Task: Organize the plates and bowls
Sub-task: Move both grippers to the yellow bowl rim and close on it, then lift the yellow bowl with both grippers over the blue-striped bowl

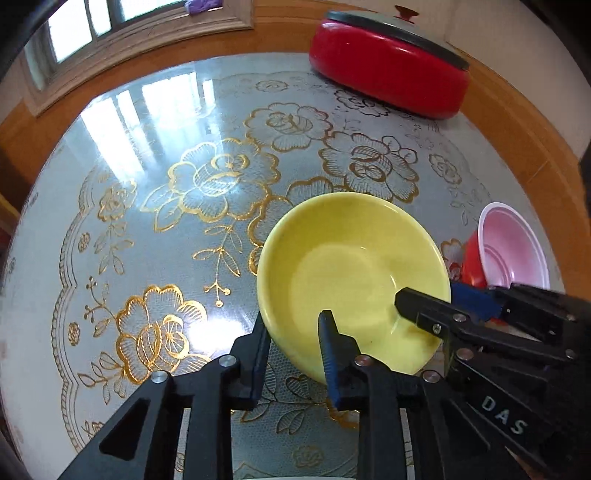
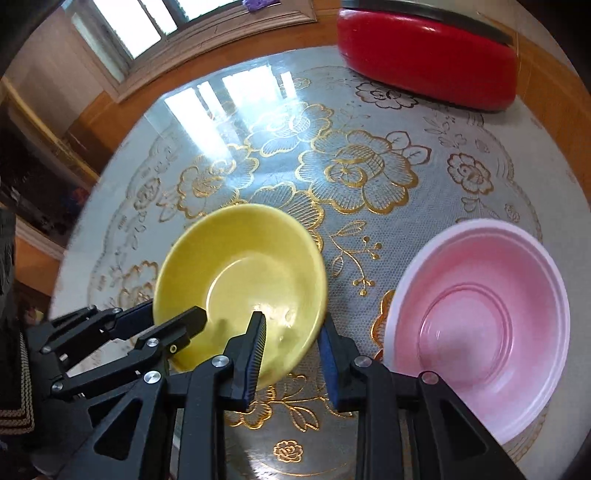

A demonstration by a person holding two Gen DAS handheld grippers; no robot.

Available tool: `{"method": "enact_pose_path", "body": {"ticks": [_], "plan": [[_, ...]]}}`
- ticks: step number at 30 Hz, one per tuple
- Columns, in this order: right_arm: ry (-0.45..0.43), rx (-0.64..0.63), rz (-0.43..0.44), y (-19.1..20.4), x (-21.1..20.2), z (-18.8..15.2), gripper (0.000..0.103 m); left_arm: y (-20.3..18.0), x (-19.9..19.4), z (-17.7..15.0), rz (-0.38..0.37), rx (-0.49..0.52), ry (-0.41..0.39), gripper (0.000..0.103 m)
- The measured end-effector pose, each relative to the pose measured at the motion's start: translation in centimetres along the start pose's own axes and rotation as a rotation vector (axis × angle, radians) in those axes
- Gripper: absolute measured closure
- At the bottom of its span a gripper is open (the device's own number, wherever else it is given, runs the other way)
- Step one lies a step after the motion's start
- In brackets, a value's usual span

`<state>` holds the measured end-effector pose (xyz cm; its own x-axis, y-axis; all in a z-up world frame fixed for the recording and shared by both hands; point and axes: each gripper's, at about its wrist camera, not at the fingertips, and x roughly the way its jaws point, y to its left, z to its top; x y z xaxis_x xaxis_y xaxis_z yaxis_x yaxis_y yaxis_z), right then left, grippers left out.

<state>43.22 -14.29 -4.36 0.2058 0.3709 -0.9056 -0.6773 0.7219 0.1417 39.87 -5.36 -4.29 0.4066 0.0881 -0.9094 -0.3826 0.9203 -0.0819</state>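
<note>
Both claws are on the yellow bowl (image 1: 352, 275), one at each side of its near rim, so the sorting looks barely begun: no stack of bowls or plates is visible anywhere. The left gripper (image 1: 295, 332) straddles the rim with one finger outside the wall and the other inside the hollow, and its jaws look closed onto the wall. The right gripper (image 2: 291, 339) does the same on the opposite side, one ribbed pad inside the bowl and the other outside, narrow enough that it seems to pinch the rim, though blur in the right wrist view makes firm contact hard to confirm. The bowl sits low over the table, tilted in the right view; whether it is lifted clear I cannot tell. Just beside it stands a pink bowl (image 2: 480, 317), apparently nested in a red one (image 1: 471, 262), which would be the likely place to stack the yellow bowl. The table (image 1: 147, 155) is round, with a glossy cover patterned in gold flowers and a wooden edge. At the far side rests a red pot (image 1: 388, 70) with a grey lid. Beyond are a window (image 1: 88, 26) and pale walls.
</note>
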Motion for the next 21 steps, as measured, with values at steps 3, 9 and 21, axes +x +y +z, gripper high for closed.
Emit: {"method": "enact_pose_path", "body": {"ticks": [3,9,21], "plan": [[-0.011,-0.021,-0.019,-0.2,-0.4,-0.5,0.087,0.4,-0.6,-0.3,-0.031,0.001,-0.01,0.082],[-0.022,-0.024,0.001,-0.3,-1.6,-1.5,0.088,0.3,-1.8,-1.7,-0.072,0.01,-0.026,0.082],[-0.088,-0.021,0.055,-2.3,-8.0,-5.8,0.088,-3.2,-6.9,-4.9,-0.137,0.063,-0.102,0.081]]}}
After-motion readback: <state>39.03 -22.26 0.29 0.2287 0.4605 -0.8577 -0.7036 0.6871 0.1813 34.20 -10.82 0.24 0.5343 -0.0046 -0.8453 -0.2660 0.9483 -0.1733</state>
